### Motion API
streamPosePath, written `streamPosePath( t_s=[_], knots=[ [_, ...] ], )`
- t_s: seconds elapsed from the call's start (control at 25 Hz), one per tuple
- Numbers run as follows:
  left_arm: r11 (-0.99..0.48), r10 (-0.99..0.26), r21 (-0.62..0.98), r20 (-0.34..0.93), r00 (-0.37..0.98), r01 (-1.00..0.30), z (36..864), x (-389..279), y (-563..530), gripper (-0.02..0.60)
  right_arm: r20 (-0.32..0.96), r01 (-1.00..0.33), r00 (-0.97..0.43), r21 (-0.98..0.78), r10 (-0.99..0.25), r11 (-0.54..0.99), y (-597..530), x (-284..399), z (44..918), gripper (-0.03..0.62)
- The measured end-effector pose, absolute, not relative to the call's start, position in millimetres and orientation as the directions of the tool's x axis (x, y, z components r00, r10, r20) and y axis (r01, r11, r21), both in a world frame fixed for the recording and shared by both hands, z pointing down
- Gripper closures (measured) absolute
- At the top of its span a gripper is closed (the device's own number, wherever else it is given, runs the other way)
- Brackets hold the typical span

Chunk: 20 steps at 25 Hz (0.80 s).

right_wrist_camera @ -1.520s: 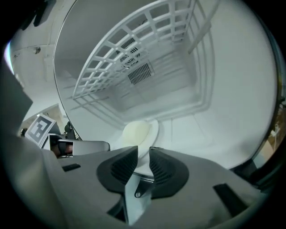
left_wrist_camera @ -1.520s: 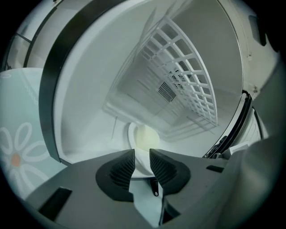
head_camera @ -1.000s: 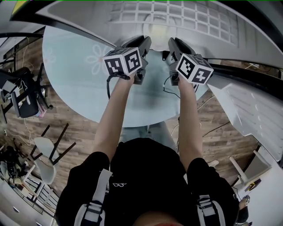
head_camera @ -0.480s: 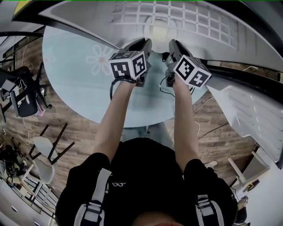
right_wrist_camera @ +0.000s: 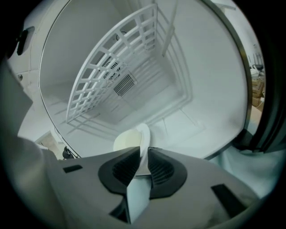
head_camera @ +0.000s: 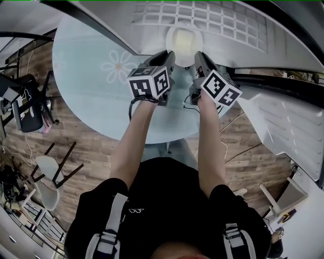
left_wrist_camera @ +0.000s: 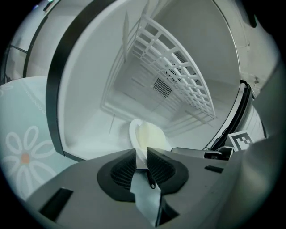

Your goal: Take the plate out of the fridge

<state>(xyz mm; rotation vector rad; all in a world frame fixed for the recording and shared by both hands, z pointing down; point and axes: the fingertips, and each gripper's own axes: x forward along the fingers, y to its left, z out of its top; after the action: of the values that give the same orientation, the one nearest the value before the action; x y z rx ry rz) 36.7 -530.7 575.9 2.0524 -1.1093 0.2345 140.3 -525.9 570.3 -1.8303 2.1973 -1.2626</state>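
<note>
A pale round plate [head_camera: 184, 39] lies on the white floor of the fridge [head_camera: 152, 30], just inside its opening. My left gripper [head_camera: 168, 53] reaches in from the near left, and its pads press on the plate's [left_wrist_camera: 149, 137] near-left rim. My right gripper [head_camera: 198, 54] comes in from the near right. In the right gripper view the plate's [right_wrist_camera: 127, 139] rim runs down between its pads, pinched. Both grippers, the left gripper [left_wrist_camera: 141, 154] and the right gripper [right_wrist_camera: 144, 154], sit side by side, and their marker cubes hide the plate's near edge in the head view.
A white wire shelf [head_camera: 202, 15] hangs above the plate inside the fridge. The fridge stands on a round table with a pale blue flowered cloth [head_camera: 91, 86]. The open fridge door [head_camera: 288, 131] juts out at the right. Chairs [head_camera: 50, 172] stand on the wooden floor at the left.
Both grippers have pushed forward into the fridge opening and drawn closer together. The left jaws have narrowed onto the plate's rim.
</note>
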Motion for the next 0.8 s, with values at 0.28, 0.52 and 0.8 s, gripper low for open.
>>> streamPosePath(
  t_s=[0.28, 0.52, 0.8],
  knots=[
    [-0.325, -0.653, 0.552, 0.456, 0.604, -0.768, 549, 28, -503, 0.506, 0.430, -0.830, -0.309, -0.558, -0.849, 0.019, -501, 133, 541, 0.539],
    [-0.345, -0.673, 0.535, 0.432, 0.601, -0.771, 522, 26, -471, 0.506, 0.393, -0.819, -0.320, -0.572, -0.862, 0.044, -469, 130, 515, 0.539],
    [-0.345, -0.709, 0.525, 0.398, 0.583, -0.778, 489, 38, -417, 0.508, 0.355, -0.806, -0.340, -0.587, -0.871, 0.075, -418, 143, 486, 0.540]
  ],
)
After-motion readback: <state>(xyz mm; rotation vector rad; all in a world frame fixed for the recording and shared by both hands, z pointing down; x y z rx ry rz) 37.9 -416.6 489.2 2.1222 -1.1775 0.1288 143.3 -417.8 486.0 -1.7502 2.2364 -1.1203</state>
